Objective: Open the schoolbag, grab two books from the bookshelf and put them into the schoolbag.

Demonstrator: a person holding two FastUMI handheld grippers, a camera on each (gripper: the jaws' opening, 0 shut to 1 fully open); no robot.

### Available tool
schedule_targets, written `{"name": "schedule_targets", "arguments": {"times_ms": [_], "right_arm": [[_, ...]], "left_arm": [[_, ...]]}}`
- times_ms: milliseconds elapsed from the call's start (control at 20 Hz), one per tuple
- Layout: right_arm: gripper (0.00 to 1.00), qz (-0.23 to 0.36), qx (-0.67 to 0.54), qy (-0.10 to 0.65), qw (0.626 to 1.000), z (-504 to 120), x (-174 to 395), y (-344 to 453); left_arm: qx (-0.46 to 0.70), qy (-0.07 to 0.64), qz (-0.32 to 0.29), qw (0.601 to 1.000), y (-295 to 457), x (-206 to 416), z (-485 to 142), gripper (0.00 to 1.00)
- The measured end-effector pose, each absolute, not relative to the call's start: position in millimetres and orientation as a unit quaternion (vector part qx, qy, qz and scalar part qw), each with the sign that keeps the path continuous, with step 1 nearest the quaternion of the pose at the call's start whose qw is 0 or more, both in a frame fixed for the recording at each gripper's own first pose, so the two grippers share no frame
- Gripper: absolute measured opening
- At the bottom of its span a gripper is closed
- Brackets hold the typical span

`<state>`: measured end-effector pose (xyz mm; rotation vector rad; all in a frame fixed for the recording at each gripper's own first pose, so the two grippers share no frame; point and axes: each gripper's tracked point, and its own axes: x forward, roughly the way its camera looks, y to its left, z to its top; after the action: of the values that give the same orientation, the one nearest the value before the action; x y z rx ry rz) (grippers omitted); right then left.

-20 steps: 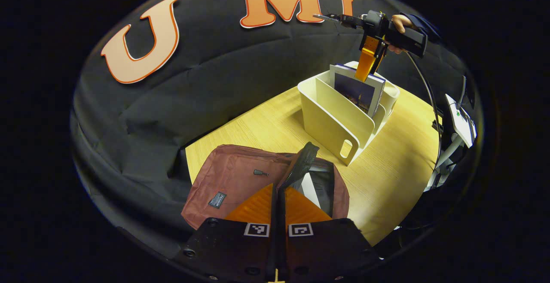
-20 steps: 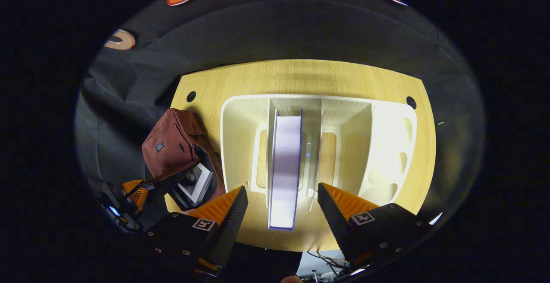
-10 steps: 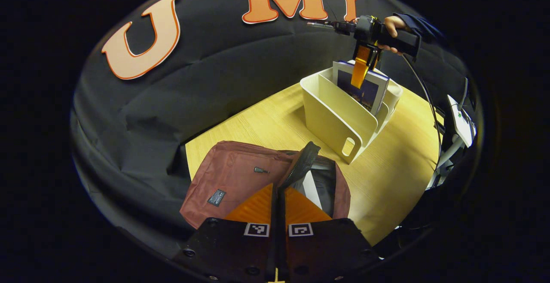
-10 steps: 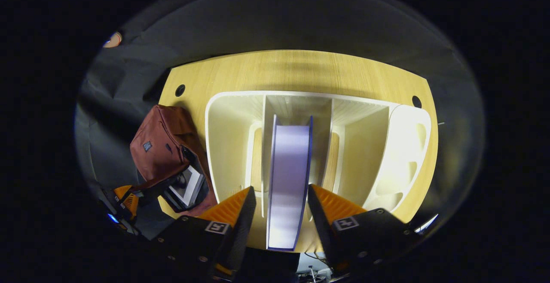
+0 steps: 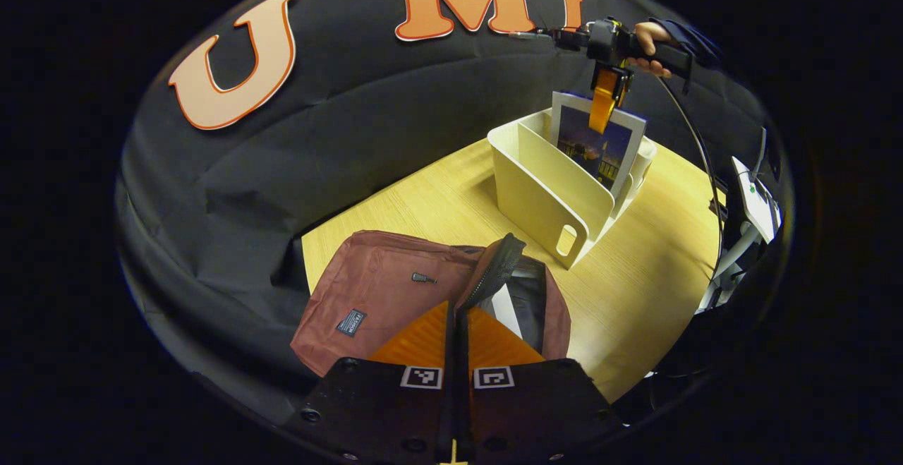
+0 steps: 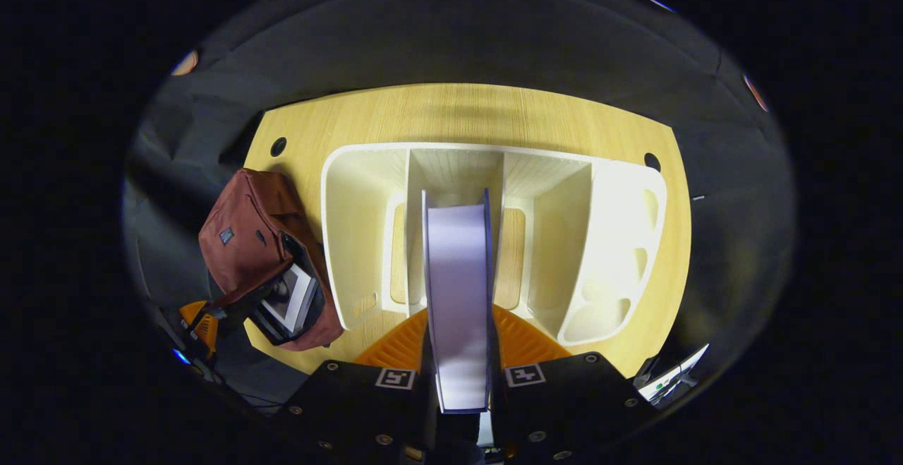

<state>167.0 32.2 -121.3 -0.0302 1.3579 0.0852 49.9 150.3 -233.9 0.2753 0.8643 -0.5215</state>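
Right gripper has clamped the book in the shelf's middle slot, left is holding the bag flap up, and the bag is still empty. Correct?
Not quite: the schoolbag already has a book inside its open mouth, as the right gripper view shows. The rest holds: the right gripper is shut on the second book in the bookshelf, and the left gripper pinches the flap.

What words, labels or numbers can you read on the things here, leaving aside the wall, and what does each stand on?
Nothing here can be quoted as it reads.
Patch on the schoolbag: light print on a dark ground, too small to read.
Book cover: a dark picture, no title legible.
Square tags on the left gripper and right gripper: black-and-white patterns, not words.
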Motion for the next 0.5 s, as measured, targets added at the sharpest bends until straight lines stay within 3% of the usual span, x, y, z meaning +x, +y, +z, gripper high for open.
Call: {"name": "schedule_targets", "arguments": {"times_ms": [500], "right_arm": [[0.31,0.051,0.016,0.565,0.824,1,102,23]], "left_arm": [[0.135,0.398,-0.26,0.869,150,47,-231,0.02]]}}
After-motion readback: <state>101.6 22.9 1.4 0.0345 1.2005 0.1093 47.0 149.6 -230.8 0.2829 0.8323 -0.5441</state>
